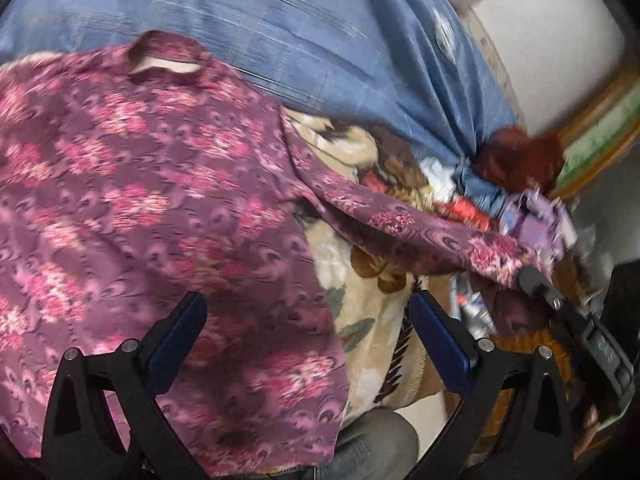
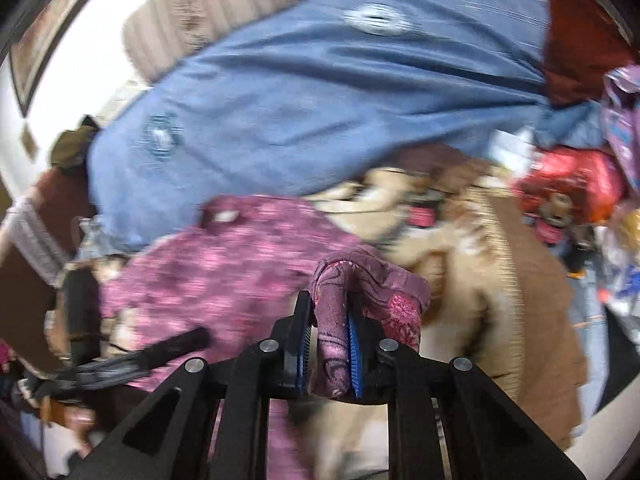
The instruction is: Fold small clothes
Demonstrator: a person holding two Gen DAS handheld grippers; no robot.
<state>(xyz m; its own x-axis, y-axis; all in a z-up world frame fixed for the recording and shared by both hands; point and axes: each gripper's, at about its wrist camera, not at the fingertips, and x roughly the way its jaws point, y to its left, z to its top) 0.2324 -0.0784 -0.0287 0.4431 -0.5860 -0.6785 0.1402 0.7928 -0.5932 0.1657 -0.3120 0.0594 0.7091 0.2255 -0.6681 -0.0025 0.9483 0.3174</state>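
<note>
A: Garment count, location?
B: 1 floral top (image 1: 132, 184), spread on beige blanket (image 1: 372, 312), below 1 blue sheet (image 1: 280, 32).
A: Grippers?
B: 2. Left gripper (image 1: 308, 328) spread wide, empty. Right gripper (image 2: 329, 344) clenched on sleeve (image 2: 372, 288).

A blue sheet (image 1: 280, 40) is lying across the bed, with a beige flowered blanket (image 1: 372, 280) spreading just below it and a white wall (image 1: 552, 52) showing beyond.
</note>
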